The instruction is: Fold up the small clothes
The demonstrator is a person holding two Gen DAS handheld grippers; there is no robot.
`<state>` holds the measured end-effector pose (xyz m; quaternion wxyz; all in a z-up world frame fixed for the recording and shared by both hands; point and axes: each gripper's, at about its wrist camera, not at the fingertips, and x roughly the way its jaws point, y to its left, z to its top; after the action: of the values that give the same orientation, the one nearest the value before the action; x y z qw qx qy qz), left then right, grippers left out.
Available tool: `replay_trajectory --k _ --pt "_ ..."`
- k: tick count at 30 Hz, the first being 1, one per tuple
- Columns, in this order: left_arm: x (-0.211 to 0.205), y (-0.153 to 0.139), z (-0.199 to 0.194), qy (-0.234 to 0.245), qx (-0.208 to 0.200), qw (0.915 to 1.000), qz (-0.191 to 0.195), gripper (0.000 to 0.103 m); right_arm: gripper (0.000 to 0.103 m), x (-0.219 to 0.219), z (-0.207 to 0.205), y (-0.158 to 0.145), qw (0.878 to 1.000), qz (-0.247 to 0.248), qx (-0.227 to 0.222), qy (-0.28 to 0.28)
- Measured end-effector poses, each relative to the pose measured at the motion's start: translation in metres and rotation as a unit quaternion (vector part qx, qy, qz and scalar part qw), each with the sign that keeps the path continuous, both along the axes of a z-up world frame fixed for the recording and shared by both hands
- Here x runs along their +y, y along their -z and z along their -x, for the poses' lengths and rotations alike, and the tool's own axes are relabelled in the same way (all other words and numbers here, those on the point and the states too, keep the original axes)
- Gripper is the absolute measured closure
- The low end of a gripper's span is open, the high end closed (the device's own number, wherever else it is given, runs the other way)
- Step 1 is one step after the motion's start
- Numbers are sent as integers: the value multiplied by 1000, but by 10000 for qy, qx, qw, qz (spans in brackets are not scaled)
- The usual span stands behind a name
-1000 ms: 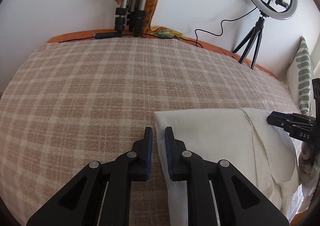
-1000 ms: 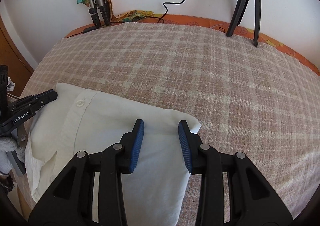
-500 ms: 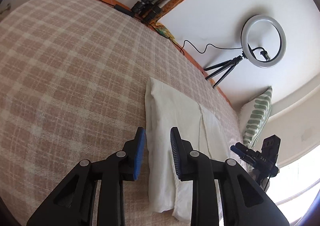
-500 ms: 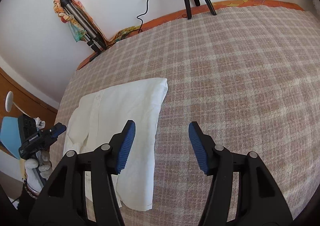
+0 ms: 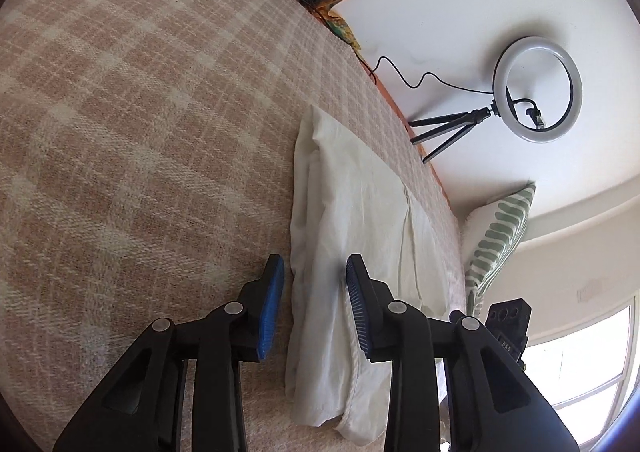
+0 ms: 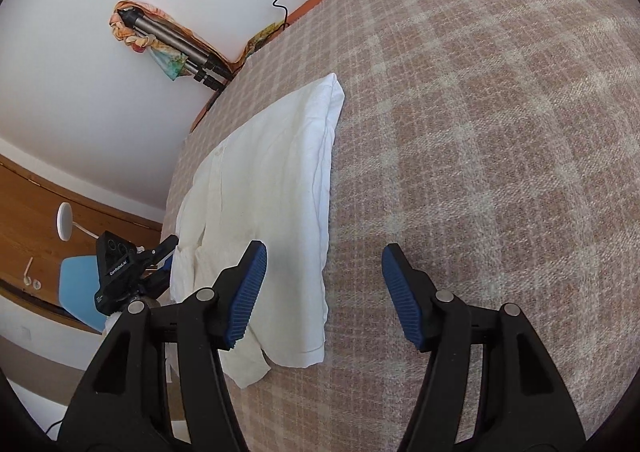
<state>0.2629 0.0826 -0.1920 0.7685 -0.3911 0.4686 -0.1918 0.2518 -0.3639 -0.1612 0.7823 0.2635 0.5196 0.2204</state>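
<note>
A white folded garment [image 5: 352,220] lies flat on the checked pink-and-cream bedcover [image 5: 140,132]. My left gripper [image 5: 314,308] is open and empty, its jaws straddling the garment's left long edge near the front end. In the right wrist view the same garment [image 6: 272,180] lies left of centre. My right gripper [image 6: 320,292] is wide open and empty, straddling the garment's right edge near its front corner. The other gripper shows at the far side of the cloth in each view: the right one [image 5: 508,324] and the left one [image 6: 132,264].
A ring light on a tripod [image 5: 536,92] stands at the wall behind the bed. Folded tripods wrapped in a colourful cloth [image 6: 168,36] lean in the corner. A green-striped pillow [image 5: 496,236] lies at the bed's right end. A blue chair [image 6: 80,292] stands beside the bed.
Both grippers have opened wider, drawn back and tilted. The left jaws went from nearly shut at the cloth's corner to open over its edge. The garment lies still.
</note>
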Motion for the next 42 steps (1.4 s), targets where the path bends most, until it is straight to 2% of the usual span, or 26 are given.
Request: replay_trajectory --k 5,9,12,15,19,24,34,38,42 --pt "-3 3 -7 31 -99 9999 117 73 41 15 -8 1 9998 -36 -16 -198" --pt "-10 1 -9 94 -217 9997 12 75 54 27 -12 8 9992 -221 83 -328" --pt "-16 -2 -11 108 -266 9992 -261 83 62 38 -12 7 9993 -66 46 -370" --pt "-29 -17 -5 226 -569 9942 -888 87 74 53 -5 -6 9974 539 -183 -438" --pt "-41 -34 3 332 -911 9856 -1386 90 81 78 9 -29 9846 1483 -650 -655" --pt "-53 -54 13 460 -1282 9756 -1721 91 84 99 21 -51 9691 2087 -1054 -783" --pt "-90 -88 25 748 -1821 9633 -1825 92 86 107 48 -96 9364 2816 -1854 -976" --pt "-116 -100 22 886 -2009 9596 -1760 93 86 93 53 -109 9251 3034 -2079 -940" --pt "-144 -106 12 1050 -2100 9568 -1717 93 86 71 52 -117 9191 3175 -2180 -829"
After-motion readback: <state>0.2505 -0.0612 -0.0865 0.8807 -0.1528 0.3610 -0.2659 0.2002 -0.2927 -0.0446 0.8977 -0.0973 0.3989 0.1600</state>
